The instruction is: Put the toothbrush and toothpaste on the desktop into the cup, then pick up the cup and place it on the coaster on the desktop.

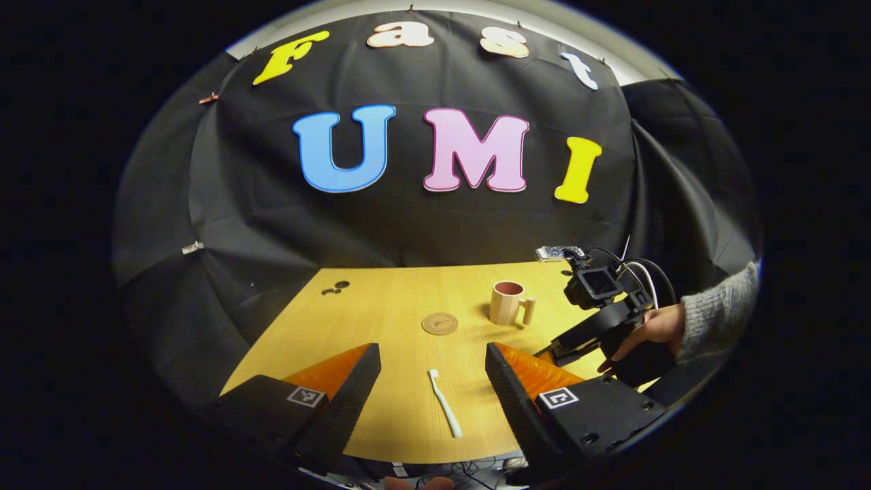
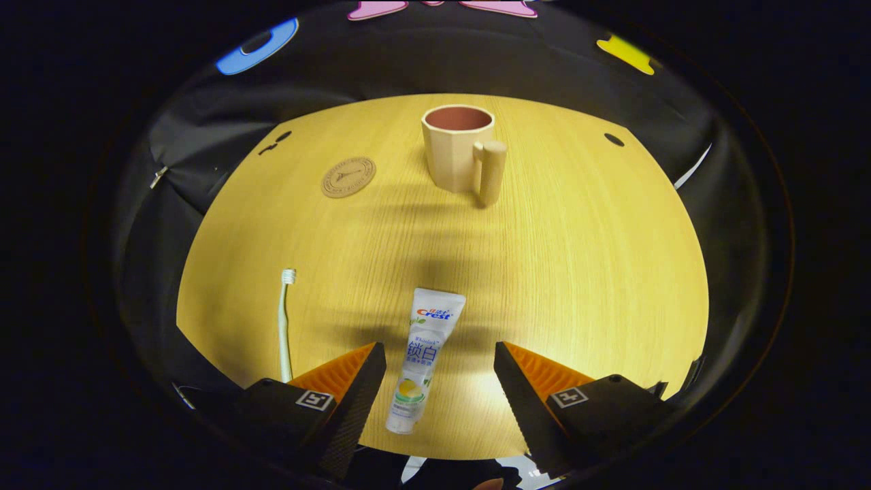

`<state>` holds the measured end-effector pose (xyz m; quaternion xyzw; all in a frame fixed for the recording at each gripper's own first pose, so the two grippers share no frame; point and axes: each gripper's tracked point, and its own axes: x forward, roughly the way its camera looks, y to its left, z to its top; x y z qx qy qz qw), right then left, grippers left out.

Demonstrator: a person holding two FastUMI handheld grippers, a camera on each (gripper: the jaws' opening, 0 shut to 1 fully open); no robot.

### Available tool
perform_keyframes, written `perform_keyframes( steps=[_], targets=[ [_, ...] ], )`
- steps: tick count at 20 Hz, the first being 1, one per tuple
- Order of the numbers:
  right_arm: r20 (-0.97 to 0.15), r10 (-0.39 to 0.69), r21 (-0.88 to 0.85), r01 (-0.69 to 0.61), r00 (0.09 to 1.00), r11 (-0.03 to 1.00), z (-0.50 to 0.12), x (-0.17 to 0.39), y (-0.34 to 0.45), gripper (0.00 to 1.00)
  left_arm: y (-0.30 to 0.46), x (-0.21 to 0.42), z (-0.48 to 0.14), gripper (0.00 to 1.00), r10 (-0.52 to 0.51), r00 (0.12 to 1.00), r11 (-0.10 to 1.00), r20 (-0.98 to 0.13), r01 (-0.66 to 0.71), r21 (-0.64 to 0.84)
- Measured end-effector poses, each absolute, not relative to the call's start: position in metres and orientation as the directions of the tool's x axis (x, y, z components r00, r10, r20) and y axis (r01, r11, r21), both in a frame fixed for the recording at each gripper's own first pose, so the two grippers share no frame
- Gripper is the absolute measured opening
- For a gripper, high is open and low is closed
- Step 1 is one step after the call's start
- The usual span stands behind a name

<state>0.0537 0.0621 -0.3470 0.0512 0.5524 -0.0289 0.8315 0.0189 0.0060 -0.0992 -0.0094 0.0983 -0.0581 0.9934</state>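
Observation:
A pale toothbrush (image 1: pixel 444 411) lies flat on the wooden desktop (image 1: pixel 381 320), between the fingers of my open left gripper (image 1: pixel 433 364), which hovers above it. A white toothpaste tube (image 2: pixel 422 357) lies between the fingers of my open right gripper (image 2: pixel 439 364), cap end nearest me. The toothbrush (image 2: pixel 284 320) lies left of that tube. A beige cup (image 2: pixel 457 148) with a pink inside and a post handle stands upright at the back. The round brown coaster (image 2: pixel 348 177) lies left of it. In the left gripper view, cup (image 1: pixel 506 303) and coaster (image 1: pixel 439 323) sit mid-table.
In the left gripper view, the other gripper (image 1: pixel 599 316) is held by a hand (image 1: pixel 650 330) in a grey sleeve at the right edge. Small dark holes (image 1: pixel 335 287) mark the desktop's far left. The black cloth wall closes the back.

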Motion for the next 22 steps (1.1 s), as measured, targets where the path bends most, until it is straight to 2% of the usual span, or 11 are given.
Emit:
perform_keyframes(
  steps=[3,5,6,7,8,11,13,17,20,21,22],
  targets=[
    [-0.944,-0.004,0.032,0.105,0.33,0.994,-0.365,0.054,0.065,0.96,0.003,0.031,-0.125,0.98,-0.126,0.958,0.992,-0.259,0.114,-0.062],
    [-0.953,-0.015,0.014,0.094,0.301,0.995,-0.373,0.053,0.066,0.83,0.001,0.042,-0.142,0.99,-0.116,0.947,0.993,-0.299,0.1,-0.068],
    [-0.956,-0.018,0.01,0.094,0.292,0.995,-0.376,0.054,0.067,0.79,0.0,0.049,-0.149,0.99,-0.114,0.94,0.993,-0.32,0.096,-0.072],
    [-0.96,-0.021,0.008,0.101,0.28,0.995,-0.379,0.054,0.068,0.81,-0.003,0.056,-0.159,0.99,-0.114,0.932,0.993,-0.344,0.094,-0.076],
    [-0.964,-0.01,0.021,0.112,0.267,0.994,-0.382,0.053,0.071,0.76,-0.006,0.064,-0.17,0.99,-0.115,0.92,0.993,-0.376,0.092,-0.077],
    [-0.973,0.003,0.045,0.175,0.232,0.983,-0.384,0.052,0.072,0.44,-0.013,0.085,-0.206,0.99,-0.118,0.874,0.992,-0.471,0.087,-0.086],
    [-0.965,0.015,0.058,0.154,0.262,0.986,-0.386,0.054,0.073,0.34,-0.024,0.096,-0.233,0.99,-0.147,0.821,0.988,-0.551,0.095,-0.122],
    [-0.946,0.069,0.123,0.155,0.317,0.98,-0.382,0.055,0.072,0.25,-0.028,0.12,-0.269,0.99,-0.136,0.736,0.986,-0.664,0.035,-0.163],
    [-0.934,0.1,0.17,0.178,0.343,0.969,-0.379,0.047,0.063,0.24,-0.022,0.131,-0.283,0.97,-0.097,0.699,0.988,-0.709,-0.018,-0.153],
    [-0.927,0.109,0.182,0.176,0.358,0.967,-0.376,0.047,0.059,0.19,-0.021,0.134,-0.287,0.97,-0.085,0.683,0.99,-0.725,-0.027,-0.141],
    [-0.917,0.116,0.196,0.176,0.382,0.965,-0.371,0.047,0.053,0.25,-0.02,0.137,-0.293,0.97,-0.074,0.67,0.991,-0.739,-0.031,-0.128]
  ],
)
